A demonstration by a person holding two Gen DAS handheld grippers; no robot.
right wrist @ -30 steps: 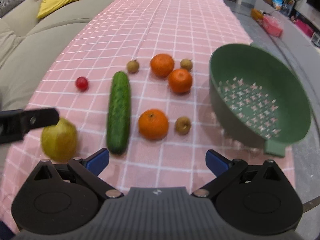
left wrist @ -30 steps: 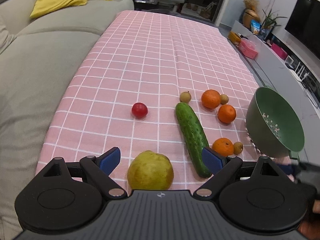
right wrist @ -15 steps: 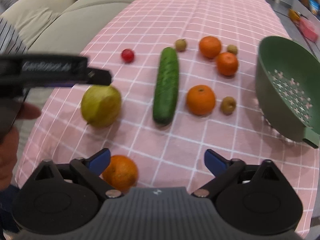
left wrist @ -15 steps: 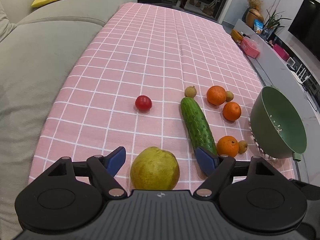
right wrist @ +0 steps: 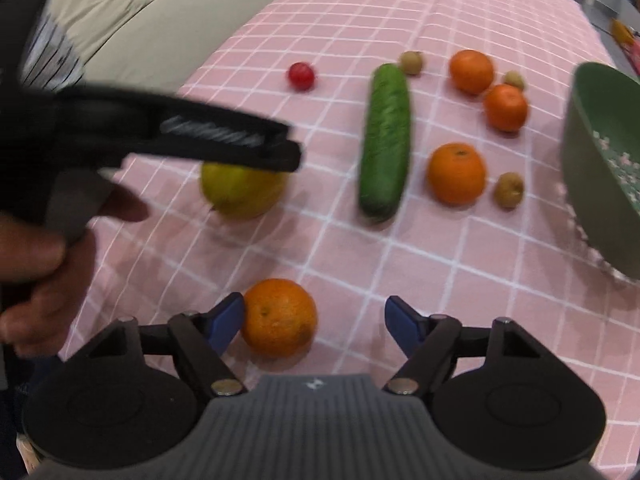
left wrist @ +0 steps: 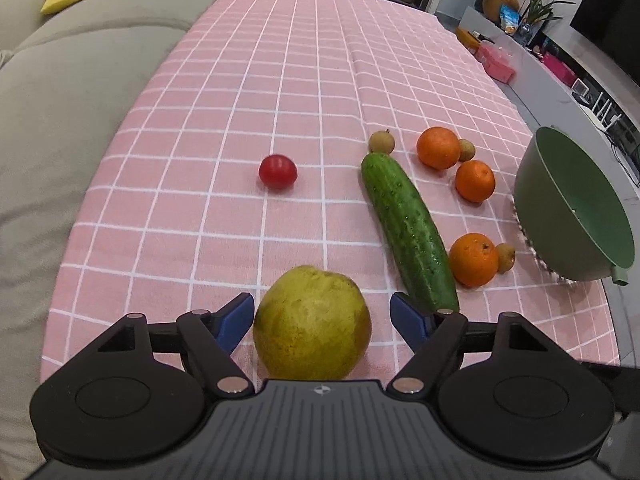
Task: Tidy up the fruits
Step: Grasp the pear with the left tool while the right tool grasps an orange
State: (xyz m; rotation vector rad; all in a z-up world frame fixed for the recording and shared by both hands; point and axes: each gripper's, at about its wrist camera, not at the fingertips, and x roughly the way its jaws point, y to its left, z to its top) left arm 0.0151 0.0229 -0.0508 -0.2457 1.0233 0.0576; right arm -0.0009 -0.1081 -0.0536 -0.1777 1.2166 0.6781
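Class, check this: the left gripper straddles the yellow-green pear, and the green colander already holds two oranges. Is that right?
Not quite. The left gripper does straddle the pear, but the left wrist view shows the colander empty; the oranges lie on the tablecloth.

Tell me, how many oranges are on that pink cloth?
4. One orange lies between the right gripper's closing fingers; another lies right of the cucumber; two sit farther back beside the green bowl. None looks hidden.
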